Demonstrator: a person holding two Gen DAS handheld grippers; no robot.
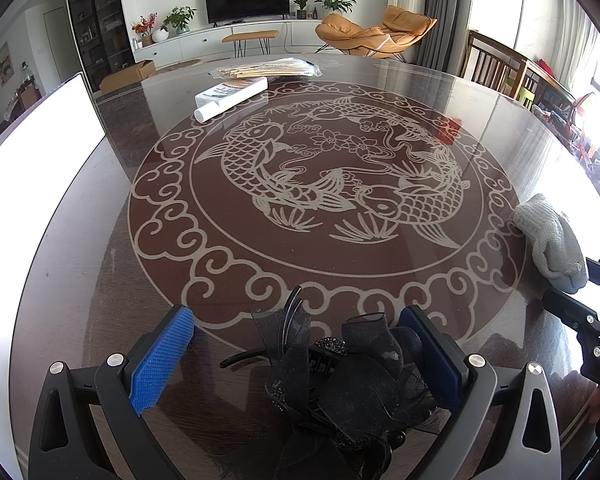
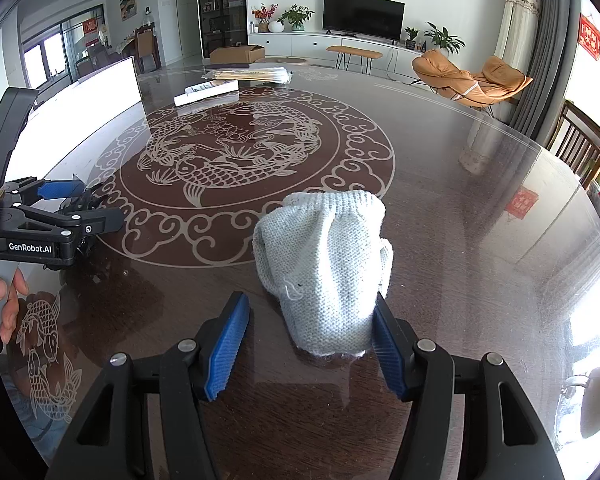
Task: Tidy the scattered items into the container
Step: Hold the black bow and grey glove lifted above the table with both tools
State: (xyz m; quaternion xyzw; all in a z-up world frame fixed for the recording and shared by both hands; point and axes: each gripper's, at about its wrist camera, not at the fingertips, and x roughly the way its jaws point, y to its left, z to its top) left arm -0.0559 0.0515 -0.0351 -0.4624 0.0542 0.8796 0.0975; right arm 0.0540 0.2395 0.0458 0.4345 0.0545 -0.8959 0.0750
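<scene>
With fingers apart, the right gripper [image 2: 306, 350] is straddling the knitted sock [image 2: 324, 256], risking its loose yarn snagging; the left gripper's [image 1: 296, 360] fingers are gaping around the black mesh hair claw [image 1: 340, 384].

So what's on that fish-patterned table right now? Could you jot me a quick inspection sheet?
Surface: round glossy dark table with an etched fish design.
Job's things: black mesh hair clip between the left gripper's pads; pale knitted hat between the right gripper's pads; white container at the table edge.
Clutter: white tube, bagged wooden sticks at the far side.
Grippers: left gripper open; right gripper open.
Cables: nothing seen.
Surroundings: television, orange lounge chair, potted plants.
</scene>
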